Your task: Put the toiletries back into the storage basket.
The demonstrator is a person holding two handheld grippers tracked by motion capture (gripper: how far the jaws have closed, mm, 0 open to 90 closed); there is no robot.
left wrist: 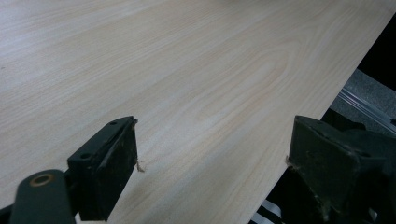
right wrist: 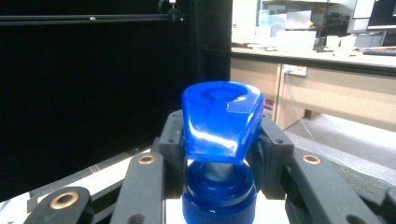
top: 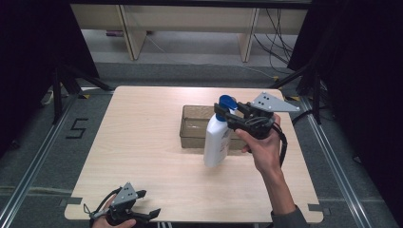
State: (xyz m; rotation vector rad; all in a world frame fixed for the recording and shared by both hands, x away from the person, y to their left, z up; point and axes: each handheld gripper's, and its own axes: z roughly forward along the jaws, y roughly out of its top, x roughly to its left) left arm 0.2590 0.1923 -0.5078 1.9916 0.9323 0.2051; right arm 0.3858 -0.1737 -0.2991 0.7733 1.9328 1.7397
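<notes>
In the high view, the right gripper (top: pixel 227 115) right of centre has its jaws clenched on the neck of a white spray bottle (top: pixel 216 141) under its blue cap (top: pixel 227 101). The bottle hangs tilted at the near right corner of a clear bin (top: pixel 191 128) on the table (top: pixel 142 156). The left gripper (top: pixel 142 213) sits at the lower left edge.

In the left gripper view, its jaws stand released and wide apart over bare wood, grasping nothing.

In the right gripper view, the jaws flank the cap's collar at lower centre. With so narrow a hold high up, the heavy body could swing or slip, knocking the bin wall.
</notes>
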